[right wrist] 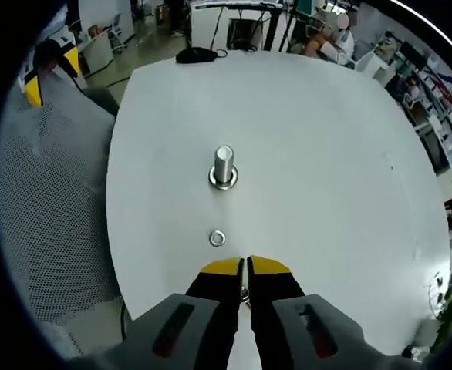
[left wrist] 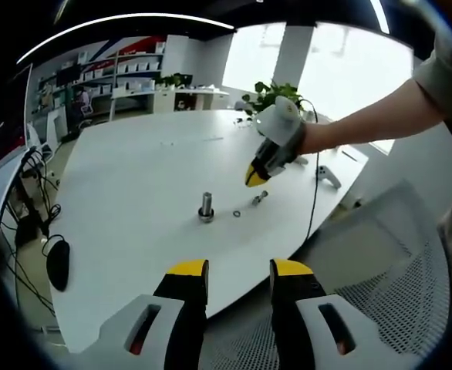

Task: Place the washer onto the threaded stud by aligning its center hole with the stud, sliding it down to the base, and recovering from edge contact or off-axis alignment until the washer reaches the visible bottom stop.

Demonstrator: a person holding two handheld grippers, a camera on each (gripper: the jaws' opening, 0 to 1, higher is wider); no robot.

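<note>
Washer (right wrist: 217, 237) is lying flat on the white worktop (right wrist: 326, 193), loose, not on the stud. It is sitting between the threaded stud (right wrist: 224, 166) and my right hand-held gripper (right wrist: 246, 266), near the worktop edge closest to that gripper, a bit apart from both. In the left gripper view I am seeing the same washer (left wrist: 236, 213) as a tiny ring just beside the stud (left wrist: 206, 206), with a small bolt-like metal part (left wrist: 259, 197) lying just past it.

Stud is standing upright on its round base, roughly mid-worktop toward the near edge, nothing threaded on it.

My right hand-held gripper is showing its yellow-tipped jaws pressed nearly together, only a thin slit between them; some small metal bit is glinting in that slit, too small for me to tell what it is or whether it is gripped. From the left gripper view that same gripper (left wrist: 254, 176) is hovering above the worktop over the bolt-like part, tips pointing down.

My left hand-held gripper (left wrist: 238, 270) is hanging off the worktop's near edge, jaws spread wide, nothing between them.

A black mouse (left wrist: 57, 264) is lying at the worktop's far left corner. A mesh chair (left wrist: 396, 270) is sitting beside the worktop's edge. A potted plant (left wrist: 266, 95) is standing beyond the far edge.
</note>
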